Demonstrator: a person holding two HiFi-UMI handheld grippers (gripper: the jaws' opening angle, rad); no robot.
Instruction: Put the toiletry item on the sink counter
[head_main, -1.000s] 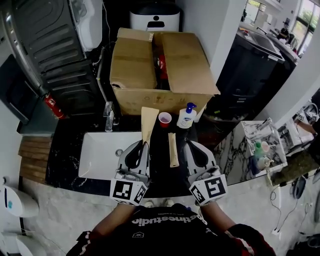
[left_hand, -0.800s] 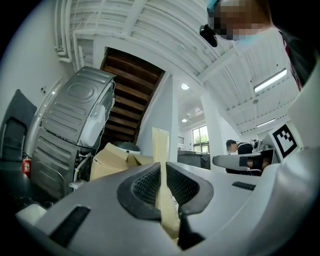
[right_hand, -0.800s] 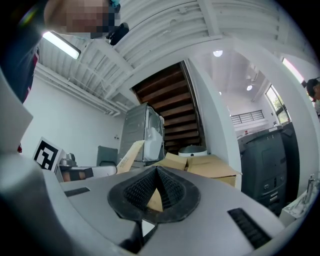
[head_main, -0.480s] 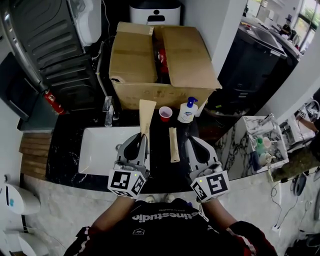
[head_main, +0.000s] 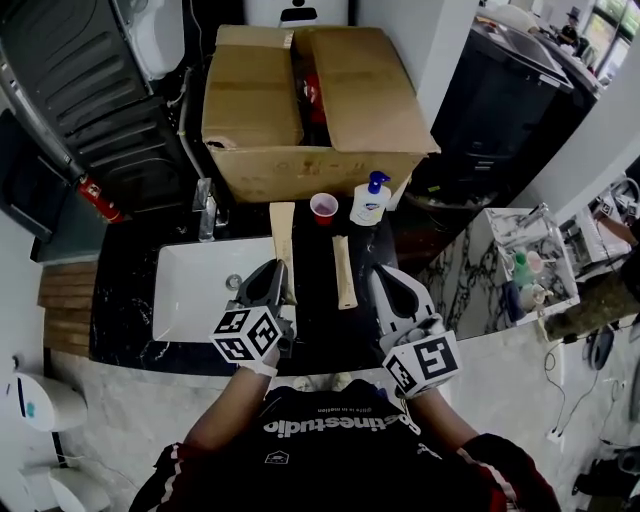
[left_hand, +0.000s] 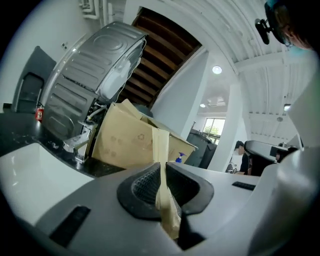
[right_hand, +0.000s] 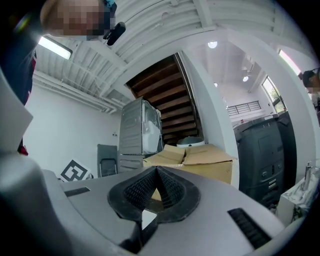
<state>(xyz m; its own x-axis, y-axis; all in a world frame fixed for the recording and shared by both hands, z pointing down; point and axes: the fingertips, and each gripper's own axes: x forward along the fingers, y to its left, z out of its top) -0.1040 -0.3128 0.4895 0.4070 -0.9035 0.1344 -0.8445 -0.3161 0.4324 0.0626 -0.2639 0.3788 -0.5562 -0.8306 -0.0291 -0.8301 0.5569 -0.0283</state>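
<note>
My left gripper (head_main: 274, 272) is shut on a flat tan paper packet (head_main: 283, 235), which sticks out forward over the black sink counter (head_main: 312, 325), just right of the white basin (head_main: 192, 300). In the left gripper view the packet (left_hand: 161, 150) stands edge-on, pinched between the ribbed pads of the gripper (left_hand: 161, 176). A second tan packet (head_main: 343, 272) lies flat on the counter between the two grippers. My right gripper (head_main: 386, 275) hovers to its right, shut and empty; the right gripper view shows this gripper (right_hand: 156, 187) with pads together and nothing between them.
A large open cardboard box (head_main: 310, 100) stands behind the counter. In front of it are a red cup (head_main: 323, 207), a pump soap bottle (head_main: 369, 201) and the faucet (head_main: 206, 212). A rack of bottles (head_main: 520, 285) is at the right, and a black appliance (head_main: 500, 110) is behind it.
My left gripper has sunk toward the counter and rolled, carrying the packet lower beside the basin. The right gripper has dipped slightly and stays shut.
</note>
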